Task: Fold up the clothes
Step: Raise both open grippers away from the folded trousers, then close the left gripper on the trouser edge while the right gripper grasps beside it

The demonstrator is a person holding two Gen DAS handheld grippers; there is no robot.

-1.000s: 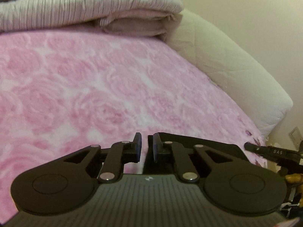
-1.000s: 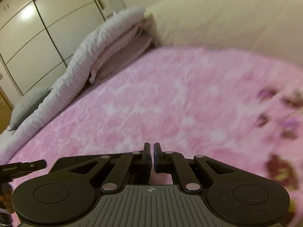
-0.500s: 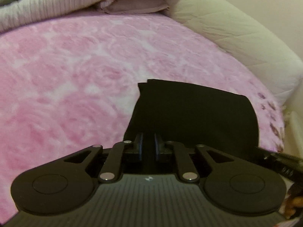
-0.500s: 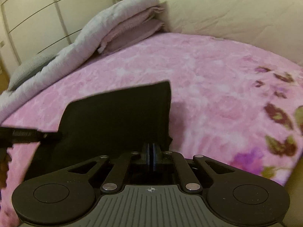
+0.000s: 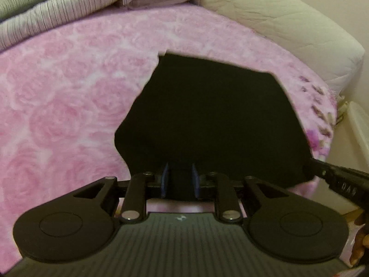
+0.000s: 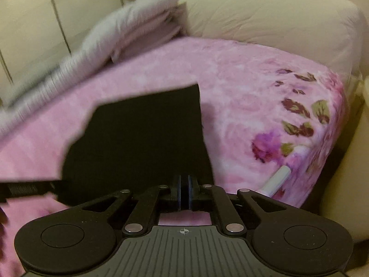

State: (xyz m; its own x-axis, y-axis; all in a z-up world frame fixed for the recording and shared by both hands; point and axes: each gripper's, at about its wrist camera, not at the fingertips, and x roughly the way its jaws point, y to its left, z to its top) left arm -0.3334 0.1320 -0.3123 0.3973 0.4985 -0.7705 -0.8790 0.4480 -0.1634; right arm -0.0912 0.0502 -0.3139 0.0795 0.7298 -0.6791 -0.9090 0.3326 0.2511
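Note:
A black garment (image 5: 207,115) lies spread flat on the pink rose-patterned blanket (image 5: 57,103). My left gripper (image 5: 180,180) sits at the garment's near edge. Its jaws are opening, its blue pads stand apart, and a fold of the black cloth lies loosely between them. In the right wrist view the same garment (image 6: 138,143) stretches away from my right gripper (image 6: 184,191), which is shut on the near edge at the garment's right side. The right gripper's finger (image 5: 334,180) shows at the left view's right edge, and the left gripper's finger (image 6: 23,188) at the right view's left edge.
A folded striped grey-pink duvet (image 5: 57,16) is piled at the far side of the bed, beside a cream quilted cushion (image 5: 288,30). The blanket's flowered border (image 6: 299,115) falls off the bed edge on the right. A white tube-like object (image 6: 276,182) lies there. Wardrobe doors (image 6: 34,23) stand behind.
Both grippers have pulled back across the bed, and the black garment has come into view, spread out in front of them. The left jaws have widened; the right stays shut.

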